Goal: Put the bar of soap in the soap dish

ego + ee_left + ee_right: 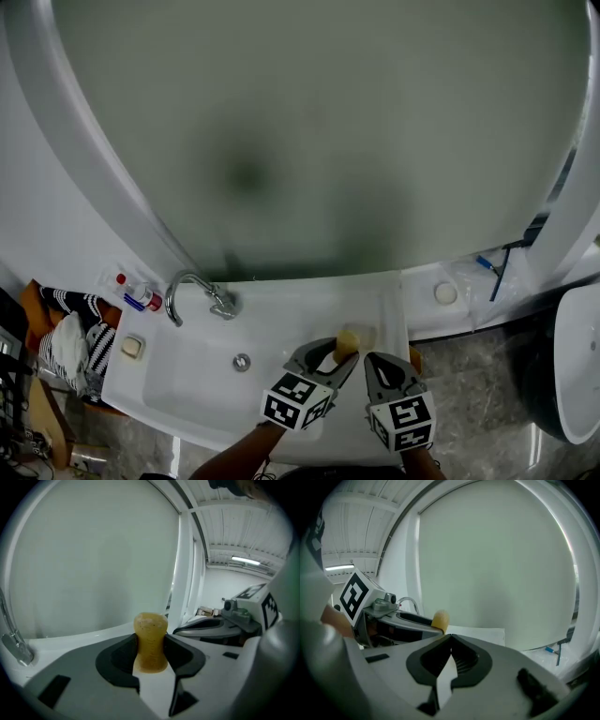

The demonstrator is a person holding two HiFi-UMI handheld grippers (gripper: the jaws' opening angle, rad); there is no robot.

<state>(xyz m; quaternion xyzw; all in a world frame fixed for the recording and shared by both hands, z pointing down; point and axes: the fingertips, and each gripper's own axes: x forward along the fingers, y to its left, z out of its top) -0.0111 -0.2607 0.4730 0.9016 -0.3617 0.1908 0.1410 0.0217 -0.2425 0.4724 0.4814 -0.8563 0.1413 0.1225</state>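
Note:
A yellow bar of soap [347,343] stands upright between the jaws of my left gripper [341,356], which is shut on it above the right ledge of the white sink [187,375]. In the left gripper view the soap [150,639] is pinched at its middle by my left gripper [151,654]. Just right of it, my right gripper [367,362] is shut with nothing in it, as the right gripper view [450,641] shows; the soap [440,619] appears there too. A pale translucent dish [366,333] seems to sit just beyond the soap. Another small dish [131,347] lies on the sink's left ledge.
A chrome faucet [197,295] stands at the sink's back with the drain [242,362] in front. Small bottles [139,296] sit at the left. A large round mirror [309,131] fills the wall. A round white object [446,293] and a blue item [486,264] lie on the right counter.

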